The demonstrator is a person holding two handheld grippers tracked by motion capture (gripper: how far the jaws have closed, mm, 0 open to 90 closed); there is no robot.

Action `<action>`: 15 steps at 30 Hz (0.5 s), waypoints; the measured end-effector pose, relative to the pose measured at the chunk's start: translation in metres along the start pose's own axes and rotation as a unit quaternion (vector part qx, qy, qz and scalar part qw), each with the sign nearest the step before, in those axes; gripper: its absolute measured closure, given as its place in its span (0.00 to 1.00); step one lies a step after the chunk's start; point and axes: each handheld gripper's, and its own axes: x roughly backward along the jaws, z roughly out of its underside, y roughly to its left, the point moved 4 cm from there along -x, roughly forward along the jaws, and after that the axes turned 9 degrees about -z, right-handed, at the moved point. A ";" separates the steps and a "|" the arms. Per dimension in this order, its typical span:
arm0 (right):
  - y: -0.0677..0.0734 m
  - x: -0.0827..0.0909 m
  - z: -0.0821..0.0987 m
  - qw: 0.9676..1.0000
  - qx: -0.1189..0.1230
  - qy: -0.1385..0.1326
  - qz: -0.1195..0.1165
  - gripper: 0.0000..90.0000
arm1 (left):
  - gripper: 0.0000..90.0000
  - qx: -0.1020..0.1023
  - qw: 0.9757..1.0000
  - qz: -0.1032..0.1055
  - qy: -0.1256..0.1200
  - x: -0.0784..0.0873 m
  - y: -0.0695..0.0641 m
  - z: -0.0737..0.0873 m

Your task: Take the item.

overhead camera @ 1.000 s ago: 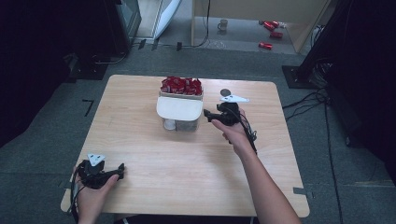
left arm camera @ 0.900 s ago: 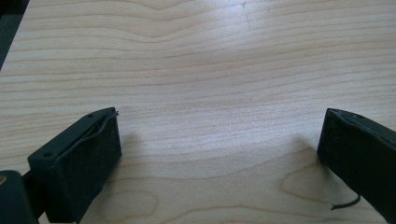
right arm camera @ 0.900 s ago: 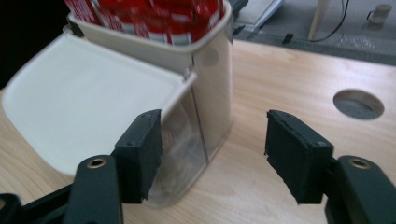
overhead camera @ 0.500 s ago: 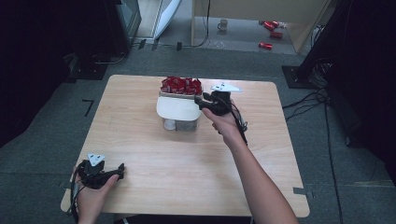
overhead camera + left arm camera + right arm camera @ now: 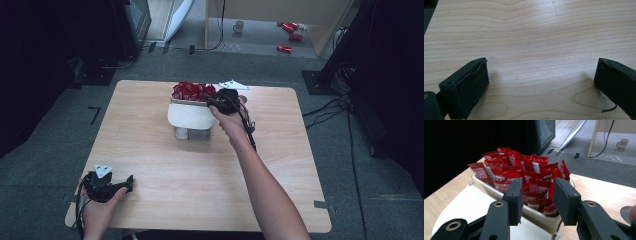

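Note:
A heap of red packets [image 5: 192, 91] [image 5: 524, 172] fills a shallow cream tray [image 5: 541, 216] at the back middle of the wooden table [image 5: 200, 175]. The tray sits behind a white rounded lid [image 5: 190, 116] on a clear box [image 5: 192, 133]. My right gripper [image 5: 211, 101] [image 5: 537, 182] hovers at the tray's right end, pointing at the packets. Its jaws have just been closing and stand partly apart, with nothing pinched between them. My left gripper [image 5: 131, 181] [image 5: 541, 72] rests at the front left corner, wide open over bare wood [image 5: 536, 37].
A small round metal piece [image 5: 627, 212] lies on the table just right of my right gripper. On the floor beyond the table are a mug [image 5: 239, 25] and several red cans [image 5: 290, 30]. Dark cabinets and cables flank the table.
My right gripper has moved left and a little up, from right of the white box to the tray's right end, and its jaws have narrowed. The left gripper has stayed put.

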 end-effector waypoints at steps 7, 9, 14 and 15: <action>0.006 -0.008 0.004 1.000 0.027 0.007 0.006 0.63 | 0.00 -0.001 1.000 0.001 0.000 0.000 0.000 0.000; 0.007 -0.009 0.005 0.999 0.035 0.009 0.011 0.64 | 0.00 -0.001 1.000 0.001 0.000 0.000 0.000 0.000; 0.008 -0.010 0.004 1.000 0.028 0.005 0.009 0.72 | 0.00 -0.001 1.000 0.001 0.000 0.000 0.000 0.000; 0.008 -0.010 0.004 1.000 0.027 0.004 0.007 0.73 | 0.00 -0.001 1.000 0.001 0.000 0.000 0.000 0.000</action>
